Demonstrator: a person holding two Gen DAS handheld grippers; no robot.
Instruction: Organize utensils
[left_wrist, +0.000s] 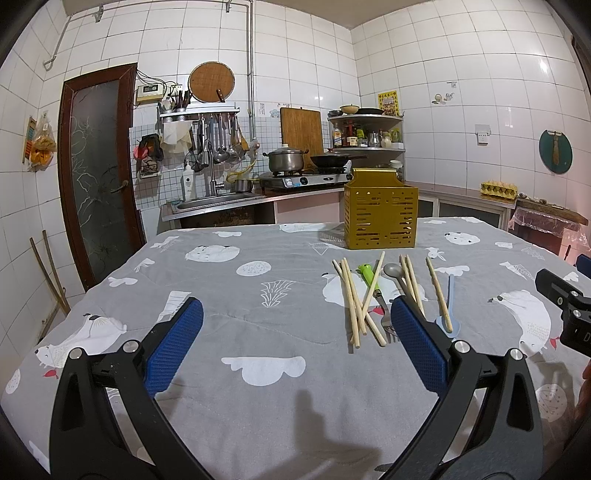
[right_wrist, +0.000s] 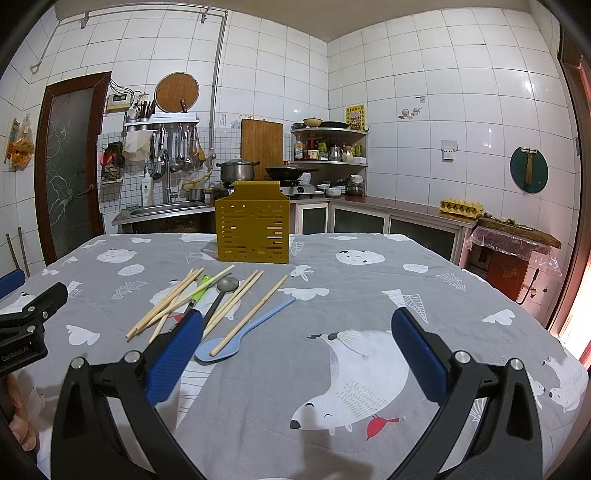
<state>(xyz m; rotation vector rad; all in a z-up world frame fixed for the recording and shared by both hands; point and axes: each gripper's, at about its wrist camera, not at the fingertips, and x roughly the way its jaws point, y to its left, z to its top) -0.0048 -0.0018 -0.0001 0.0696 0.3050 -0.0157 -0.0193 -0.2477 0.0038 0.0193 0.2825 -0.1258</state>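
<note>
A yellow perforated utensil holder (left_wrist: 380, 218) (right_wrist: 252, 233) stands upright at the far side of the table. In front of it lie several wooden chopsticks (left_wrist: 352, 301) (right_wrist: 166, 301), a green-handled fork (left_wrist: 371, 280) (right_wrist: 201, 286), a grey metal spoon (left_wrist: 392, 271) (right_wrist: 226, 286) and a light blue spoon (left_wrist: 450, 310) (right_wrist: 236, 338) with one chopstick (right_wrist: 251, 314) across it. My left gripper (left_wrist: 295, 317) is open, hovering near the table to the left of the utensils. My right gripper (right_wrist: 295, 328) is open too, right of them, with nothing between its fingers.
The table wears a grey cloth (right_wrist: 332, 369) printed with polar bears. Behind it runs a kitchen counter with a sink (left_wrist: 218, 201), a stove with a pot (left_wrist: 286, 158) and a wok (left_wrist: 330, 159), corner shelves and an egg carton (right_wrist: 461, 206). A brown door (left_wrist: 98, 177) stands at left.
</note>
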